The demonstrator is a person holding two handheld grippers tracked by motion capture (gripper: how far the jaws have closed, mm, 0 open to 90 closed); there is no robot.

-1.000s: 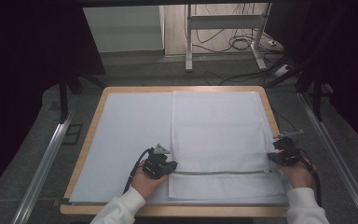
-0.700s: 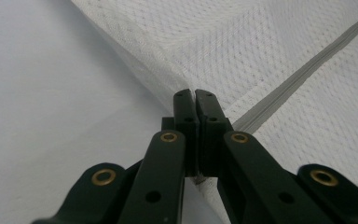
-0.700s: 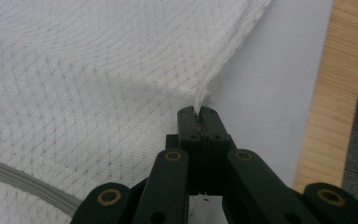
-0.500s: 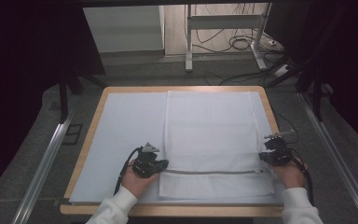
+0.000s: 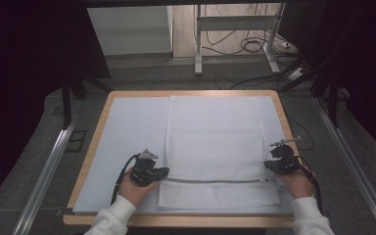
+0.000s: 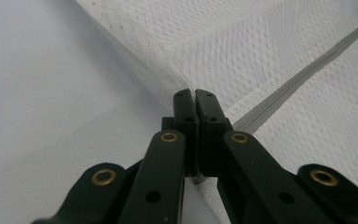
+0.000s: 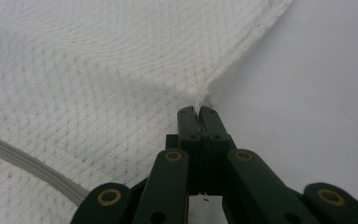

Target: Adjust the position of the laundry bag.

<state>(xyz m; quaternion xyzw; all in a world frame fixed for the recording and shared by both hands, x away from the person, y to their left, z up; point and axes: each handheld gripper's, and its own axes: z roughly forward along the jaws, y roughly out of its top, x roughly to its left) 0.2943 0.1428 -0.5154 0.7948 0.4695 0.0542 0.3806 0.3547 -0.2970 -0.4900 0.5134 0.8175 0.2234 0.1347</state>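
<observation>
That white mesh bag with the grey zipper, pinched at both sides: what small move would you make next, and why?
Probably lift both edges a little and carry them away from the person, to fold it. The left gripper and right gripper are each shut on a side edge of the white mesh bag, level with its grey zipper, and the bag lies flat on the pale sheet with room ahead.

The mesh bag (image 6: 279, 56) is cut off by the frame edges in both gripper views. Its pinched edges are hidden between the closed jaws. The forearms are cut off at the bottom of the high view.

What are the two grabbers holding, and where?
Both hold the white mesh bag: left gripper pinches its left edge, right gripper its right edge, near the zipper.
</observation>
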